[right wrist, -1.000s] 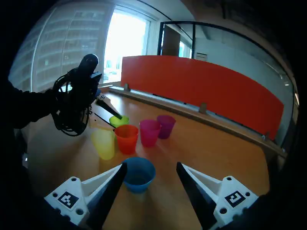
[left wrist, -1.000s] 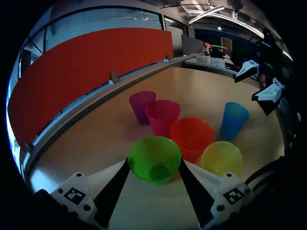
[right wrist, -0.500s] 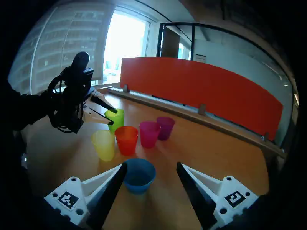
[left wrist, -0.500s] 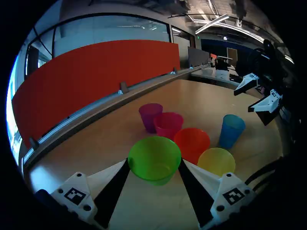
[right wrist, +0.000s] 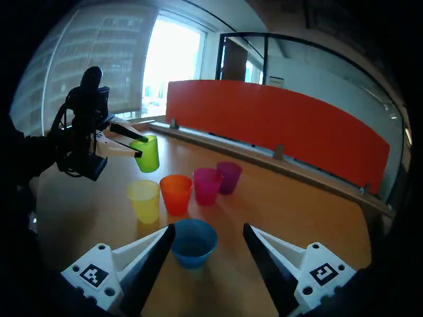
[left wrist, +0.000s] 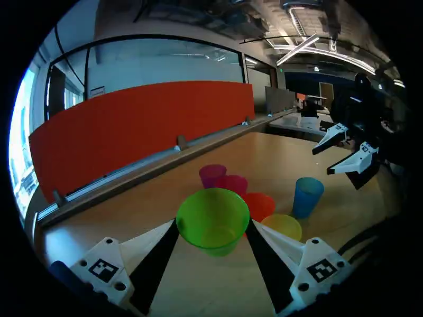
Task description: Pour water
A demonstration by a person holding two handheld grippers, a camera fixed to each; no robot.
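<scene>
My left gripper [left wrist: 211, 233] is shut on a green cup [left wrist: 212, 219] and holds it upright in the air above the wooden table [left wrist: 174, 195]. The right gripper view shows this left gripper [right wrist: 133, 146] with the green cup [right wrist: 147, 154] raised left of the cup row. My right gripper [right wrist: 208, 227] is open, with a blue cup [right wrist: 193, 243] standing on the table in front of its fingers. From the left gripper view, the right gripper [left wrist: 338, 154] hovers above and right of the blue cup [left wrist: 307, 196], apart from it.
Yellow [right wrist: 143, 201], orange [right wrist: 175, 194], pink [right wrist: 207, 185] and purple [right wrist: 229, 176] cups stand in a row on the table. An orange partition [right wrist: 296, 127] with a rail runs along the far edge. A dark sleeve [right wrist: 31, 156] holds the left gripper.
The left gripper has lifted the green cup off the table, up and away from the yellow and orange cups. The right gripper has stayed open by the blue cup.
</scene>
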